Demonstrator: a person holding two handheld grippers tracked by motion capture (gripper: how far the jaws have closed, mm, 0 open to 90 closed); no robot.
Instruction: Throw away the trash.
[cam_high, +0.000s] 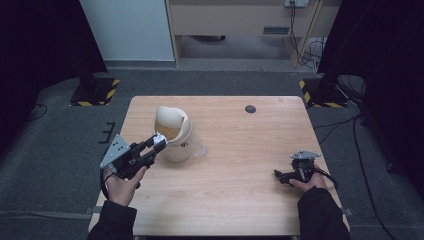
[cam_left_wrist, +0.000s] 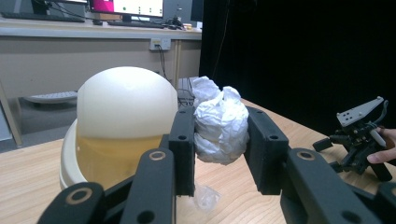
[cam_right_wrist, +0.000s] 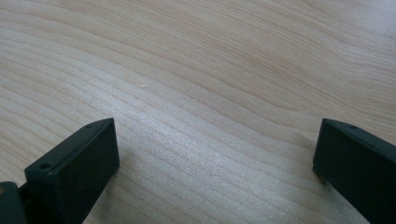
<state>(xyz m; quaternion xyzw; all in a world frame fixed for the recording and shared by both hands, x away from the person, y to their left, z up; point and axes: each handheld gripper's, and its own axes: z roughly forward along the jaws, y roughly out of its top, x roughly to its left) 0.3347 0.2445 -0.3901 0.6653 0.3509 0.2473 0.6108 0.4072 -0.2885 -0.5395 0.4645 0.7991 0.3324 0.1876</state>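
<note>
One paper wad, one bin, perhaps one plastic scrap.

Dim room, soft overhead light, slight blur

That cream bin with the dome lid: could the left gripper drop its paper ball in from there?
Probably yes: the left gripper holds the paper ball right beside the bin, whose tilted lid leaves an opening.

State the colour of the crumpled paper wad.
White; the paper wad shows best in the left gripper view.
</note>
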